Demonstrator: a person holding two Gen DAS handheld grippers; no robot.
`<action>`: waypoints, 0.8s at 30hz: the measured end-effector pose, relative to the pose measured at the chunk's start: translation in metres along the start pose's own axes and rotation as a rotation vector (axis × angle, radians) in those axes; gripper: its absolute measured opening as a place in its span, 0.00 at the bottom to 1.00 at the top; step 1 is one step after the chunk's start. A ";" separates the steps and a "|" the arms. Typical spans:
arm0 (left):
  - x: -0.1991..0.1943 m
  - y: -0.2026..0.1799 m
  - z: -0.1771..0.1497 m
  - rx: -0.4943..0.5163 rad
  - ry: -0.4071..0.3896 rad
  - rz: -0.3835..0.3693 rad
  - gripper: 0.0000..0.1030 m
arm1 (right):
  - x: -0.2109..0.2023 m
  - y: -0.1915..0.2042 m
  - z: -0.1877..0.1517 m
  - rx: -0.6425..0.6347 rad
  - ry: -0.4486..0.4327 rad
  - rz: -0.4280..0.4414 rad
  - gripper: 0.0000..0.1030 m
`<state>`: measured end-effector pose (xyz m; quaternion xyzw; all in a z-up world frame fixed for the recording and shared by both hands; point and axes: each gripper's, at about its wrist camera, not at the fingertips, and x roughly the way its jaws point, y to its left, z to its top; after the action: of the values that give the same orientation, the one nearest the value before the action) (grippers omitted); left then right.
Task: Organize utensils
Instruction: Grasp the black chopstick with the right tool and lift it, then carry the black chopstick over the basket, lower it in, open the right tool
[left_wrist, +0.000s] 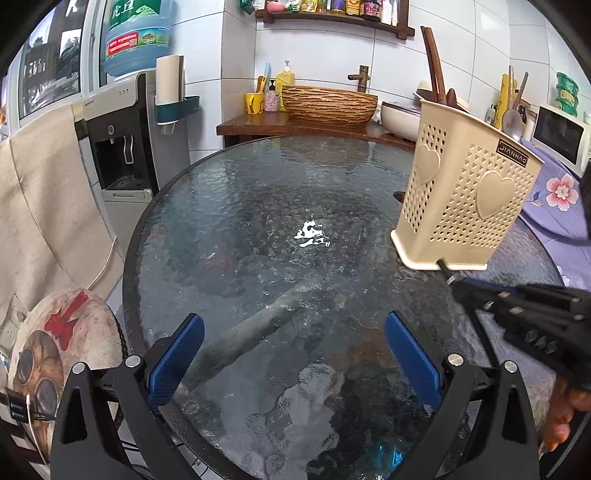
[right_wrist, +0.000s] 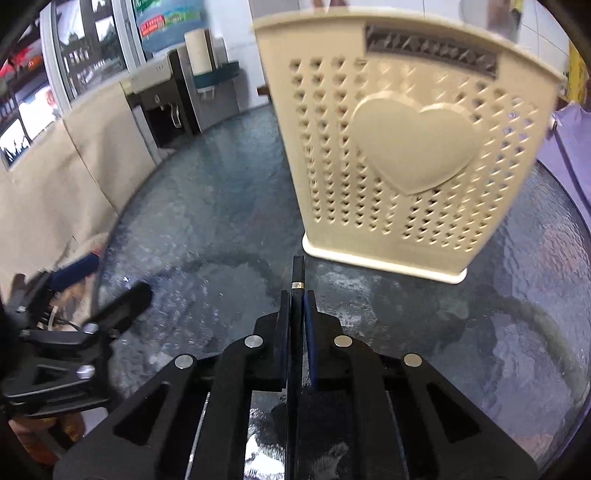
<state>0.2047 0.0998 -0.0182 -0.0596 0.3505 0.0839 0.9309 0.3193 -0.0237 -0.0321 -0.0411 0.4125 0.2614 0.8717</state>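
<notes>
Looking along the left gripper (left_wrist: 293, 354), its blue pads stand wide apart over bare glass table (left_wrist: 240, 206), grasping nothing; the cream holder (left_wrist: 461, 199) stands near the right rim, leaving open room on its left. From the right wrist, the right gripper (right_wrist: 296, 295) is clenched on a black chopstick (right_wrist: 297, 269) — thin, stiff, light, likely slippery — whose tip lies just before the holder's base.

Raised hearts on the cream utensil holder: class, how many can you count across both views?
2. One raised heart sits on the utensil holder's panel under the brand label; the other heart is on the adjoining left panel. The far sides are hidden and may carry more.
</notes>
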 end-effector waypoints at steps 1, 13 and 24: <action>0.000 -0.001 0.000 0.000 0.001 -0.002 0.94 | -0.005 -0.001 0.000 0.006 -0.009 0.010 0.08; -0.007 -0.019 0.003 0.017 -0.004 -0.052 0.94 | -0.093 -0.036 0.014 0.081 -0.191 0.078 0.08; -0.013 -0.042 0.010 0.045 -0.007 -0.099 0.94 | -0.163 -0.050 0.021 0.084 -0.316 0.098 0.08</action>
<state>0.2097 0.0588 -0.0001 -0.0558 0.3456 0.0300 0.9362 0.2733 -0.1294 0.0955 0.0574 0.2822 0.2894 0.9128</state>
